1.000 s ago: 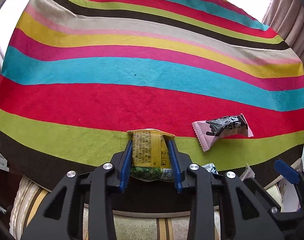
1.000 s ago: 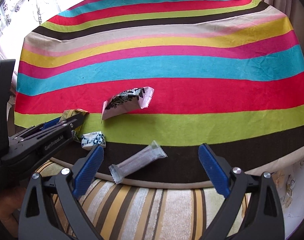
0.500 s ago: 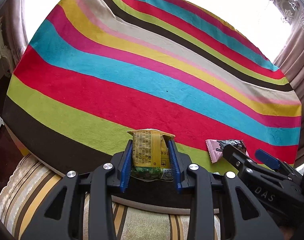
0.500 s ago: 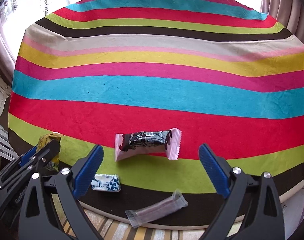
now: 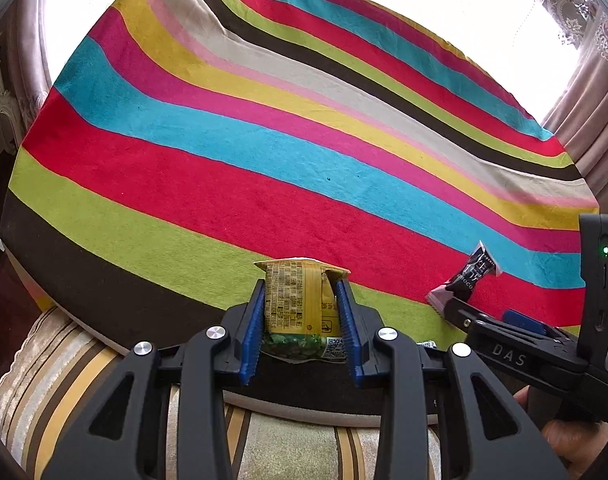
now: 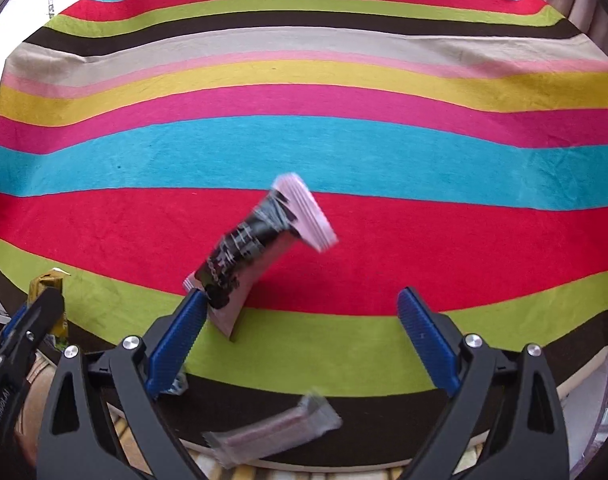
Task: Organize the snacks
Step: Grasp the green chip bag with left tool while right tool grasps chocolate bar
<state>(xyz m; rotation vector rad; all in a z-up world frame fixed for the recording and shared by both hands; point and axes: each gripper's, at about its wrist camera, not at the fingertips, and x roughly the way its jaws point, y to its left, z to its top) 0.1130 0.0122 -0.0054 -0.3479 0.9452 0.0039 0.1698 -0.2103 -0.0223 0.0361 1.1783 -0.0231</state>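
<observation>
Your yellow snack packet (image 5: pixel 300 304) sat pinched between the two blue pads of the left gripper (image 5: pixel 302 320), held clear above the near edge of the striped cloth (image 5: pixel 264 152), its green printed end hanging toward the camera. The pink-and-black chocolate wrapper (image 6: pixel 260 248) lay on the red and green stripes, slanted, its near end touching or just beside the left pad of your right gripper (image 6: pixel 304 336), whose jaws stood wide apart with nothing between them.

The risk, as I judged it, lay with that wrapper. It sat off-centre, hard against one pad rather than midway, so if you closed from there you might have caught only a crimped end, or pushed it sideways across the cloth. It looked light and slick, likely to skid. The packet in your left gripper was clamped across its middle; a soft bag like that could slip if you swung it quickly. Your two tools were also near each other, so a clash was possible.

The right wrist view showed you what the left did not: a clear-wrapped bar (image 6: pixel 276 436) on the dark stripe by the table edge, and a small blue-and-white sweet (image 6: pixel 178 386) half hidden behind the left pad. The left wrist view alone showed how firmly the packet was seated, and the right tool's body with its green light (image 5: pixel 605 250).
</observation>
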